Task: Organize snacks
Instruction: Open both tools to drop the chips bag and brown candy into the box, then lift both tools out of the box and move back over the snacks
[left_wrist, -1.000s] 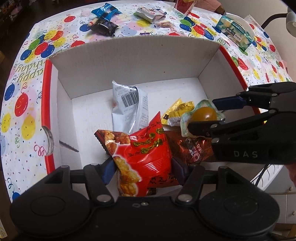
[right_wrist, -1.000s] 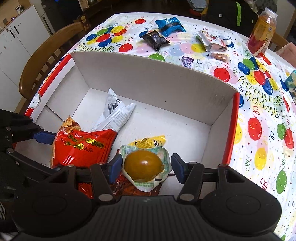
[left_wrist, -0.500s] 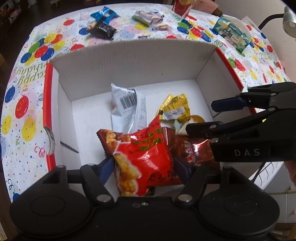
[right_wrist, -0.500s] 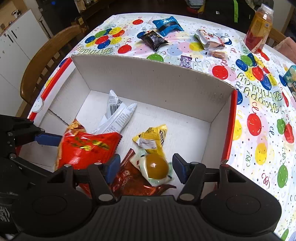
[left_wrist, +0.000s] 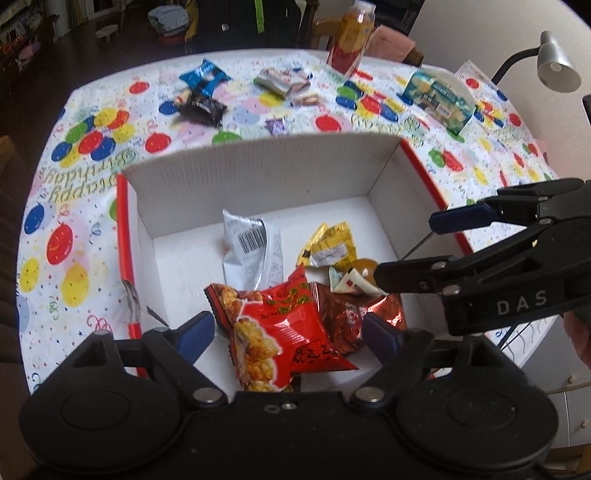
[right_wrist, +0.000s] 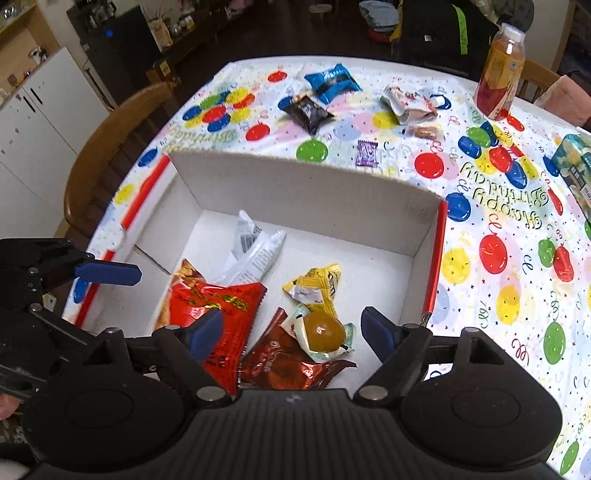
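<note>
Tablecloth-covered tabletop (right_wrist: 491, 206): box (right_wrist: 310, 192), snacks piled at near wall, far half bare; left gripper (left_wrist: 288, 332) and right gripper (right_wrist: 291, 334) both spread, empty.

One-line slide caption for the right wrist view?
Right gripper, jaws open, above a white box holding five snacks; more snacks on the balloon tablecloth.

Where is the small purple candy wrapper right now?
In both wrist views the purple wrapper lies on the balloon tablecloth just beyond the box's far wall, outside the box, near the green balloon print.
</note>
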